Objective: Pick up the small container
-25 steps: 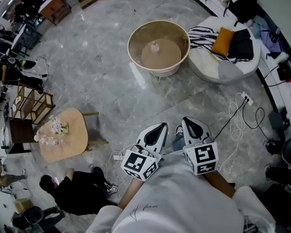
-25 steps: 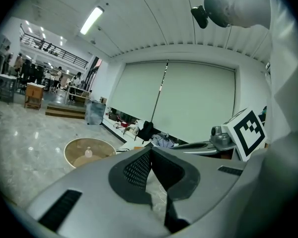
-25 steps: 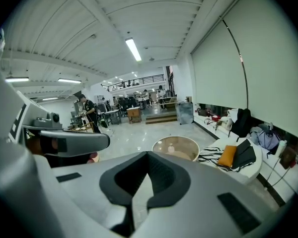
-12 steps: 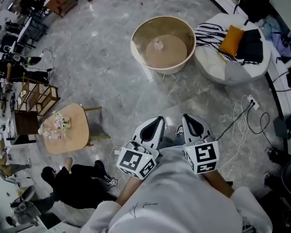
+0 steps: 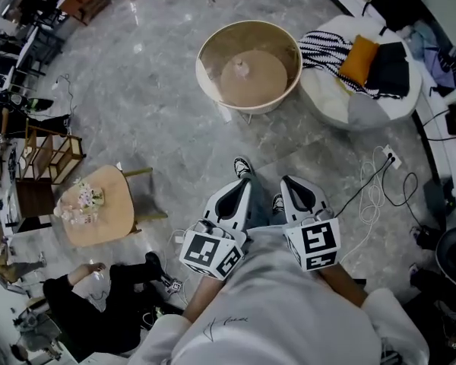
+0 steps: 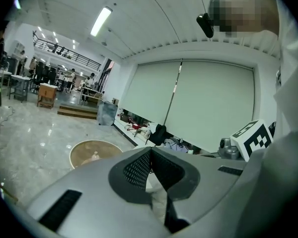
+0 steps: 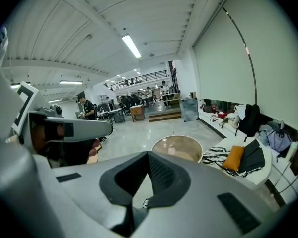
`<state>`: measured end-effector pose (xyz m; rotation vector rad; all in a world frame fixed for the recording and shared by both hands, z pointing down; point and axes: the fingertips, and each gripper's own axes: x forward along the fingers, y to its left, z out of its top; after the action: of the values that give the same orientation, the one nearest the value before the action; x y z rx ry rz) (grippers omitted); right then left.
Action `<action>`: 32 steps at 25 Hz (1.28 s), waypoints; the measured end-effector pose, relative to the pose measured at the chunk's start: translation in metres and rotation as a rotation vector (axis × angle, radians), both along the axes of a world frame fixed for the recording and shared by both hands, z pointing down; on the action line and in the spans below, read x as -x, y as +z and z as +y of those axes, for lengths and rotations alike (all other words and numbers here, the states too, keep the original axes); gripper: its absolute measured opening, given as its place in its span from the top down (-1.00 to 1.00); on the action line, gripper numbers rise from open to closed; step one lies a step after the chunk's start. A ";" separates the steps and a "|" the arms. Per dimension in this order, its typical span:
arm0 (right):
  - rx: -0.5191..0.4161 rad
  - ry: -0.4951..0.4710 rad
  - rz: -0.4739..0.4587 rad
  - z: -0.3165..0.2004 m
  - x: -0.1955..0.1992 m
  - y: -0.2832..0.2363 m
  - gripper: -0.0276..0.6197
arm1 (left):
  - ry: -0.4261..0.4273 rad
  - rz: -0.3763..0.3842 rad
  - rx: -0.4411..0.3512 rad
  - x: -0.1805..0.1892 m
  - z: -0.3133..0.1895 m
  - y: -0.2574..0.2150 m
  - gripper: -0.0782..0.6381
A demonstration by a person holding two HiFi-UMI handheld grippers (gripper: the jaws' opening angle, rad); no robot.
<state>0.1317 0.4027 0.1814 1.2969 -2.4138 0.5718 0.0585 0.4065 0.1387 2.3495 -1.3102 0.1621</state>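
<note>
The small container [image 5: 242, 68], a pale pinkish bottle, stands upright at the middle of a round, high-rimmed wooden table [image 5: 213, 40] far ahead on the marble floor. It also shows small in the left gripper view [image 6: 94, 155] and the right gripper view [image 7: 171, 149]. My left gripper [image 5: 242, 185] and right gripper [image 5: 289, 182] are held side by side close to my body, well short of the table, both pointing toward it. Each is shut with nothing between its jaws [image 6: 150, 150] [image 7: 148, 155].
A white round seat [image 5: 327, 97] with a striped blanket, an orange cushion [image 5: 362, 61] and a black cushion stands right of the table. Cables [image 5: 374, 192] trail on the floor at right. At left are a small wooden table with flowers [image 5: 106, 211], a shelf and a person seated on the floor [image 5: 80, 306].
The whole view has shifted as I walk toward the round table, and a shoe now shows ahead of the grippers. Both grippers stay shut and side by side.
</note>
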 end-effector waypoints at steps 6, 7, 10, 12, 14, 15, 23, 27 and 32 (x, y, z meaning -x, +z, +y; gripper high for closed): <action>-0.016 0.006 0.038 -0.040 0.012 -0.006 0.87 | 0.018 0.032 -0.023 0.011 -0.047 -0.003 0.73; -0.020 0.008 0.047 -0.047 0.015 -0.007 0.87 | 0.023 0.037 -0.023 0.014 -0.056 -0.004 0.73; -0.025 0.029 0.066 -0.072 0.022 -0.011 0.87 | 0.038 0.052 -0.022 0.023 -0.079 -0.006 0.73; -0.023 0.042 0.068 -0.091 0.028 -0.013 0.87 | 0.043 0.063 -0.024 0.031 -0.096 -0.008 0.73; -0.026 0.045 0.071 -0.107 0.036 -0.016 0.87 | 0.044 0.071 -0.029 0.042 -0.112 -0.010 0.73; -0.031 0.045 0.074 -0.114 0.042 -0.018 0.87 | 0.043 0.074 -0.032 0.048 -0.119 -0.011 0.73; -0.073 0.031 0.078 -0.163 0.091 -0.033 0.87 | 0.051 0.089 -0.079 0.103 -0.165 -0.023 0.73; -0.089 0.011 0.085 -0.184 0.113 -0.039 0.87 | 0.039 0.098 -0.099 0.128 -0.187 -0.027 0.73; -0.120 -0.023 0.080 -0.204 0.138 -0.046 0.87 | 0.052 0.055 -0.185 0.151 -0.204 -0.037 0.73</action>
<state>-0.0061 0.1989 0.1356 1.3119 -2.4263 0.3665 -0.0923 0.2021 0.1015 2.5250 -1.2876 -0.0083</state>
